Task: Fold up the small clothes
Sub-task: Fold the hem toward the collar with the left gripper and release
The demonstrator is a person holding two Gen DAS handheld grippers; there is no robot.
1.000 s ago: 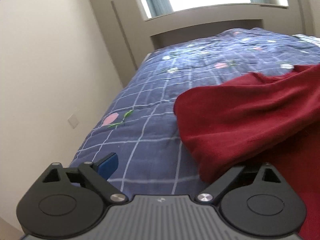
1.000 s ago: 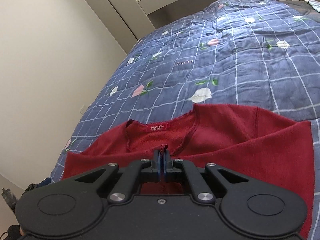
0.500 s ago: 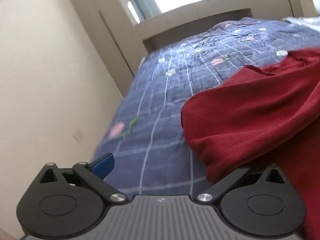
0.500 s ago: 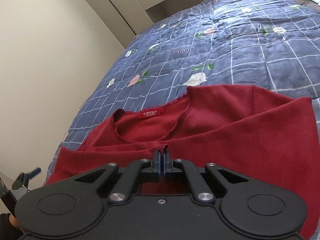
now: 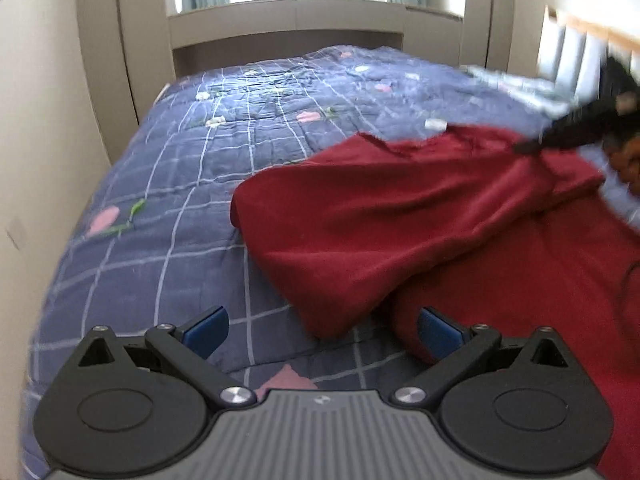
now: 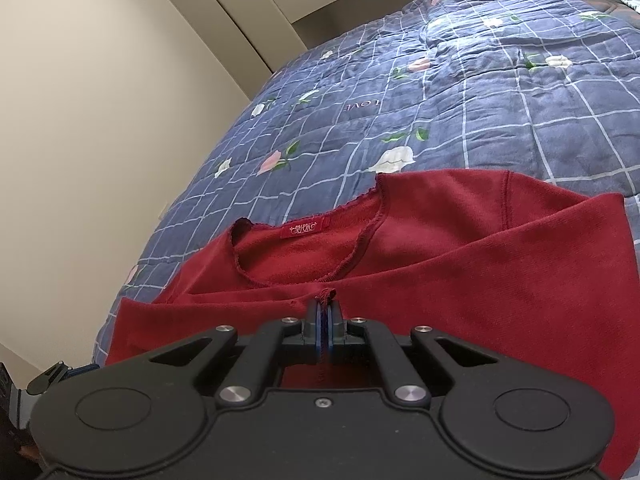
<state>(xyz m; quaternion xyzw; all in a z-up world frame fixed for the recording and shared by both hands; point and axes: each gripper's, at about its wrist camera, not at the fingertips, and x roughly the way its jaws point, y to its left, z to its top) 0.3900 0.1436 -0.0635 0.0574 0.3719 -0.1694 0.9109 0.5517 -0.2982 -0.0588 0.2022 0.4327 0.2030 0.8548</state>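
Both wrist views skim low; both share sweater (image 5: 400, 220).

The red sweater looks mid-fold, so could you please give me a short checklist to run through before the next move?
1. Right gripper shut on the red sweater: ok, a pinch of fabric shows between its closed fingers.
2. Left gripper free to take a new hold: ok, jaws wide apart, nothing between them.
3. Sweater edge within the left gripper's reach: ok, the red fold lies by its right-hand fingertip.
4. Sweater resting on the quilt: ok.
5. Neck label facing up: ok, visible inside the collar.
6. Lower hem lying flat: cannot tell, hidden behind the gripper bodies.
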